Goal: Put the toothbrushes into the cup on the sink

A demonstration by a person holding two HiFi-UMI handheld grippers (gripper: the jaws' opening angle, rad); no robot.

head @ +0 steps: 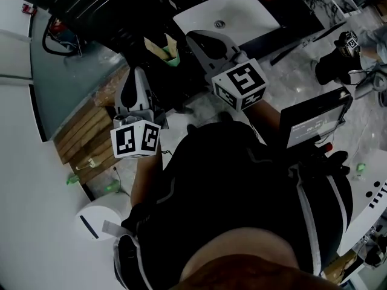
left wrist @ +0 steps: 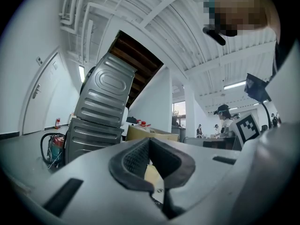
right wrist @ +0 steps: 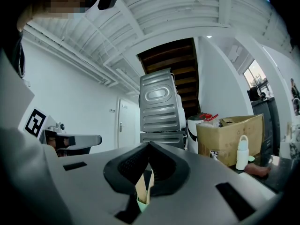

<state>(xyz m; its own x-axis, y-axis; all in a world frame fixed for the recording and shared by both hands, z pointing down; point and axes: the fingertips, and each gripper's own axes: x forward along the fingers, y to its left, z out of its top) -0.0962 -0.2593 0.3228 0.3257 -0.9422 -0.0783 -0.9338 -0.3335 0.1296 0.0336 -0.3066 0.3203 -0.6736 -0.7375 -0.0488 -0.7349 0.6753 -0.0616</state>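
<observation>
Tongs closed; left gripper (left wrist: 149, 140), right gripper (right wrist: 149, 145) near sink (head: 251, 11).

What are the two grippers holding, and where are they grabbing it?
Nothing. The left gripper and the right gripper are both shut, with nothing between their jaws.

Glossy white sink (head: 248, 11), rough wooden slats (head: 84, 141), ribbed grey metal casing (right wrist: 159, 104), matt cardboard box (right wrist: 232, 137).

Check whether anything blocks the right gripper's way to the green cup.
Nothing visible does. The small pale green cup stands close to the grey right gripper, whose jaws are shut and empty, and nothing shows in the space between them.
</observation>
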